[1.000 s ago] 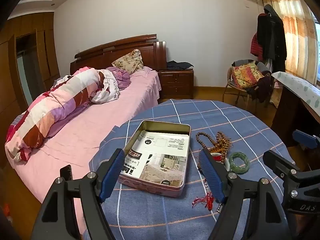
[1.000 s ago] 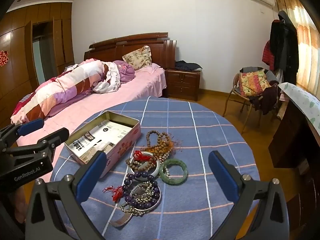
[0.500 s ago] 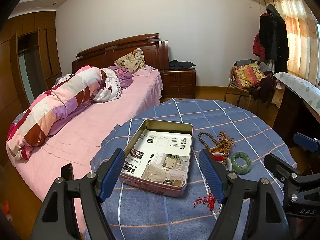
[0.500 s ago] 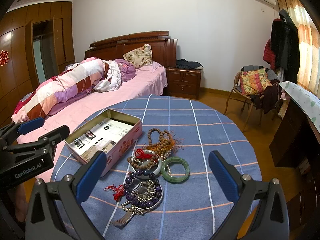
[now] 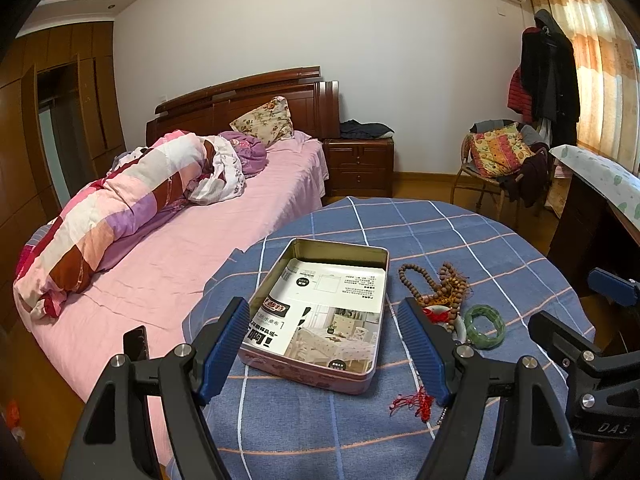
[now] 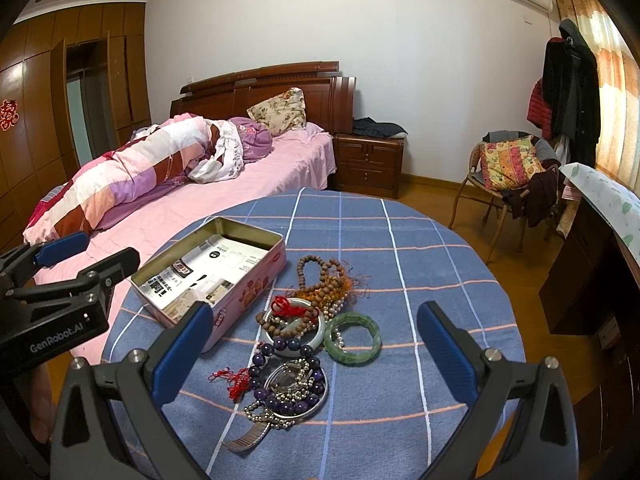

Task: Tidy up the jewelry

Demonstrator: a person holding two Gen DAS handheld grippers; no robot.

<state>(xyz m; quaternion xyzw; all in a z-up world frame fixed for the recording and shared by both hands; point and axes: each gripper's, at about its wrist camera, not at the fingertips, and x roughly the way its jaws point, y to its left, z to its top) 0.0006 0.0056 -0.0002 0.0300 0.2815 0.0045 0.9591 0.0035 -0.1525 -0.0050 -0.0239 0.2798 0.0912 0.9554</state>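
The left gripper [image 5: 324, 344] hung above the near edge of the round counter [image 5: 500, 240], its jaws spread wide and empty, framing the open pink tin [image 5: 320, 356] lined with a printed leaflet [image 5: 332, 304]. From that view only part of the jewelry showed to the right of the tin: the brown bead strand [image 5: 436, 284], the green bangle [image 5: 484, 326] and a red tassel [image 5: 412, 402], the rest hidden behind the right finger.

The right gripper [image 6: 314, 350] also hovered with jaws wide apart, holding nothing. Its view laid the whole heap bare: brown beads [image 6: 320, 280] beside the tin [image 6: 244, 300], a white bangle [image 6: 314, 338] with a red cord [image 6: 288, 308] on it, the green bangle [image 6: 352, 338] touching it, and nearer the camera a purple bead bracelet [image 6: 280, 380] tangled with a silver bead chain [image 6: 272, 416] and a metal watch band [image 6: 244, 440].

Beyond the counter stood a bed [image 6: 256, 184] with a rolled quilt [image 6: 120, 184], a nightstand [image 6: 368, 164] and a chair [image 6: 508, 168] piled with clothes.
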